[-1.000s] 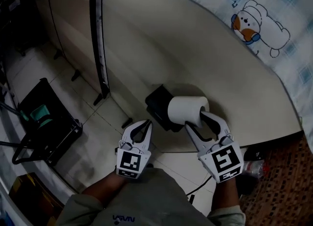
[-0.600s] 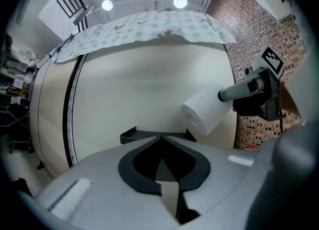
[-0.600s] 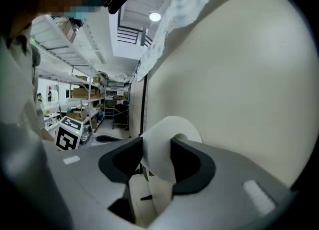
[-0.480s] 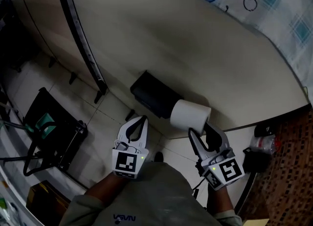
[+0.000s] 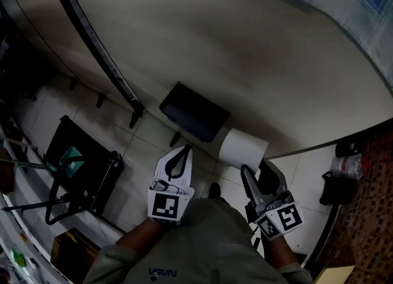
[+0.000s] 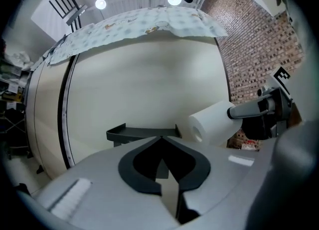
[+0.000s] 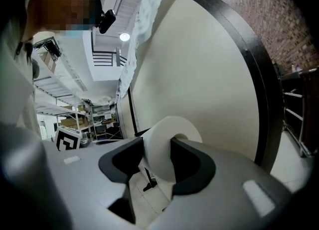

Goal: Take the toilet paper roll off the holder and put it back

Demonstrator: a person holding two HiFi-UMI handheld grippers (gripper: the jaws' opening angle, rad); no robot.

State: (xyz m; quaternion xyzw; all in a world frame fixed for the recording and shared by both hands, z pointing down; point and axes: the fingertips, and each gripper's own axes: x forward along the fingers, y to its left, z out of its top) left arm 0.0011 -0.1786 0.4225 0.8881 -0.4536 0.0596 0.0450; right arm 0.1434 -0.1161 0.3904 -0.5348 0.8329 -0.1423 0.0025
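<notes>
White toilet paper roll [image 5: 243,149], full and smooth with an open core, is held off the black holder [image 5: 194,112], just beside it. The right gripper [image 5: 255,167] clamps it with wide-spread jaws. The left gripper [image 5: 183,149] is closed tight, holding nothing.

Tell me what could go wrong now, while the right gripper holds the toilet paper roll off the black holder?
The right gripper pinches only the near part of the toilet paper roll; it might slip and fall to the floor.
The left gripper is shut and empty, so it may not steady the roll.
Going back, the roll could bump the edge of the holder.
</notes>
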